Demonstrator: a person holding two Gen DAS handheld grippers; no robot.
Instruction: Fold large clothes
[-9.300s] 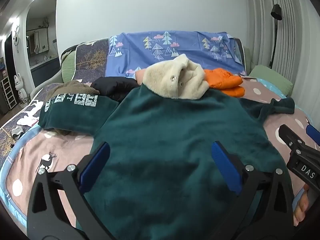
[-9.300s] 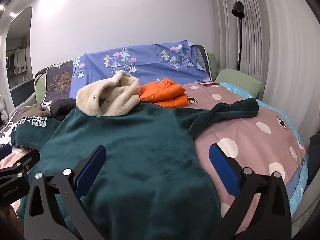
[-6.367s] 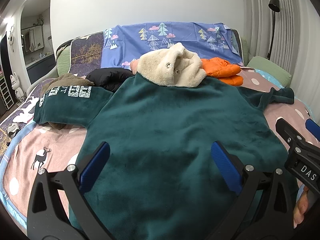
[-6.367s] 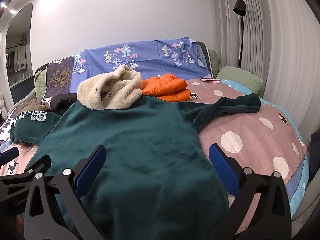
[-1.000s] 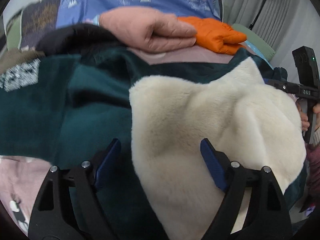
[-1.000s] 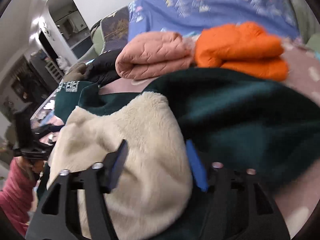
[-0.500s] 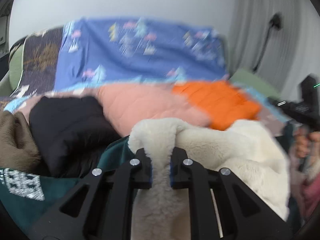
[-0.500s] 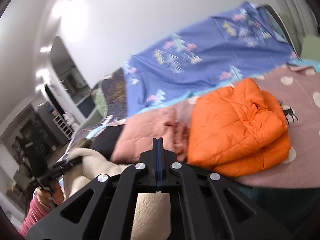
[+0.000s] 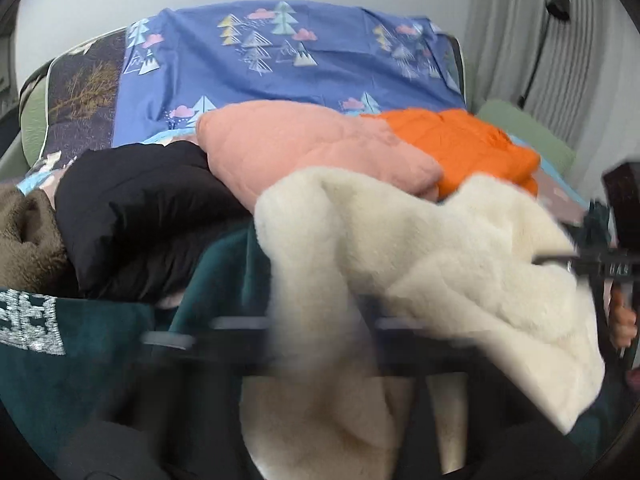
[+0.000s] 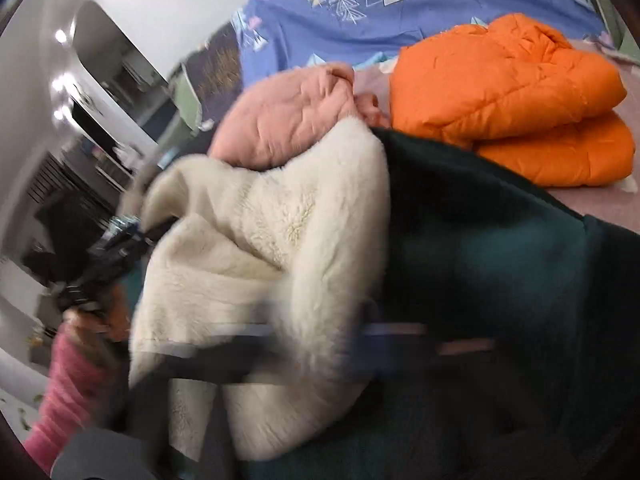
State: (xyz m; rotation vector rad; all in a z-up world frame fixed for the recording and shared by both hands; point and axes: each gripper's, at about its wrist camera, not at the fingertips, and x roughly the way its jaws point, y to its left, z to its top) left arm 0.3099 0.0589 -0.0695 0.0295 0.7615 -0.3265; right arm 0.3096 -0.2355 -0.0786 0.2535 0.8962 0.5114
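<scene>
A dark green fleece hoodie lies on the bed, its cream fleece hood folded down toward me. In the left wrist view my left gripper is a motion-blurred dark smear around the hood's left part; its jaws look spread. In the right wrist view the hood lies left of the green body, and my right gripper is also smeared, with the hood's edge between blurred jaws that look apart. The right gripper shows at the right of the left view, the left gripper at the left of the right view.
Folded clothes lie behind the hoodie: a pink quilted jacket, an orange puffer, a black jacket and a brown fleece. A blue tree-print sheet covers the headboard. A green pillow is at the far right.
Both grippers were shut on the hood half a second ago. Now both are blurred by motion with jaws spreading, and the hood has dropped lower onto the green body.
</scene>
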